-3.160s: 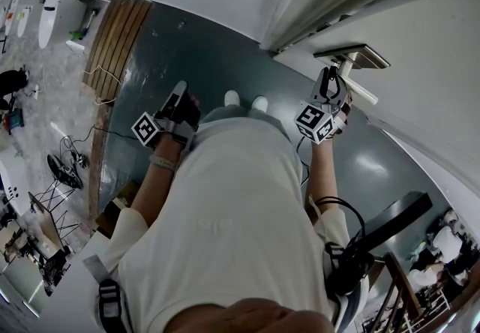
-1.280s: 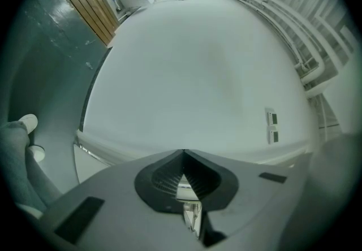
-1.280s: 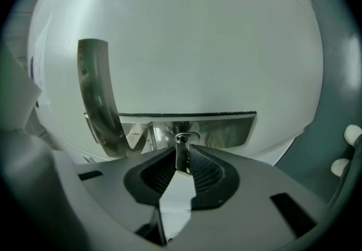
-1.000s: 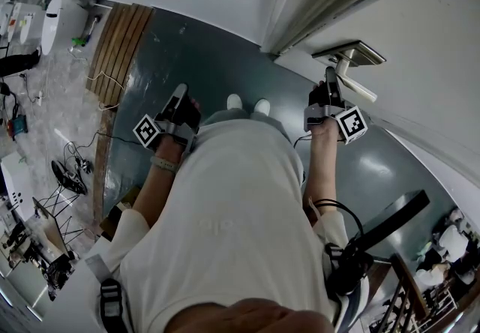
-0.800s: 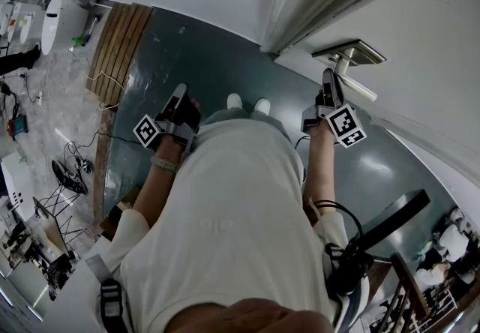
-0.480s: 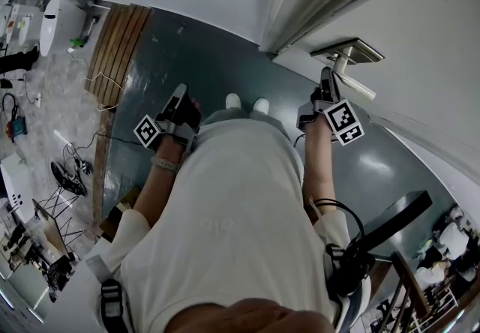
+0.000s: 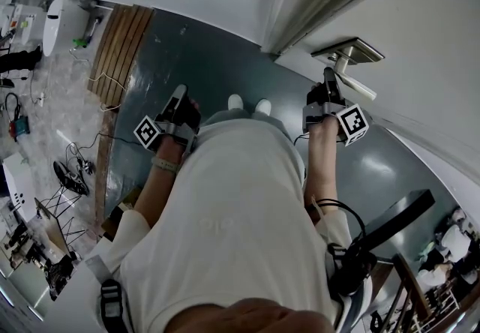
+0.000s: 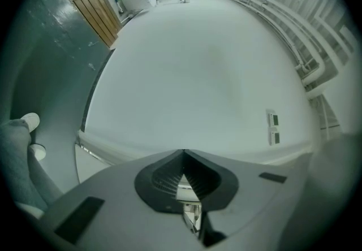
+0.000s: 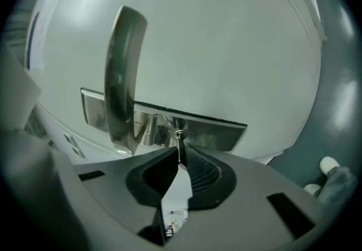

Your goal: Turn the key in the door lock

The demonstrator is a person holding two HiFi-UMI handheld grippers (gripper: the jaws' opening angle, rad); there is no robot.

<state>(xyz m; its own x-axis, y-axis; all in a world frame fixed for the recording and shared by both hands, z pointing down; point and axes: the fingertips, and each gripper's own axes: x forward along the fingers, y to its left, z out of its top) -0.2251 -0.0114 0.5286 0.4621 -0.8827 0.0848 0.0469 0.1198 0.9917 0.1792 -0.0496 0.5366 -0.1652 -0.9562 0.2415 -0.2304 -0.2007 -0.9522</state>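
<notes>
The right gripper (image 9: 180, 158), its jaws just closed in, pinches the key (image 9: 179, 143), which sits in the lock (image 9: 180, 134), with the handle (image 9: 120, 74) just beside the lock. (The left gripper (image 8: 183, 156), jaws together on nothing, hangs well away from the lock.) The grasp looks made, so the next move is a firm roll about the key's line, without slipping.

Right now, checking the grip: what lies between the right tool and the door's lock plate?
Only the key; the right tool's jaws have just been closing on it, as the right gripper view shows.
</notes>
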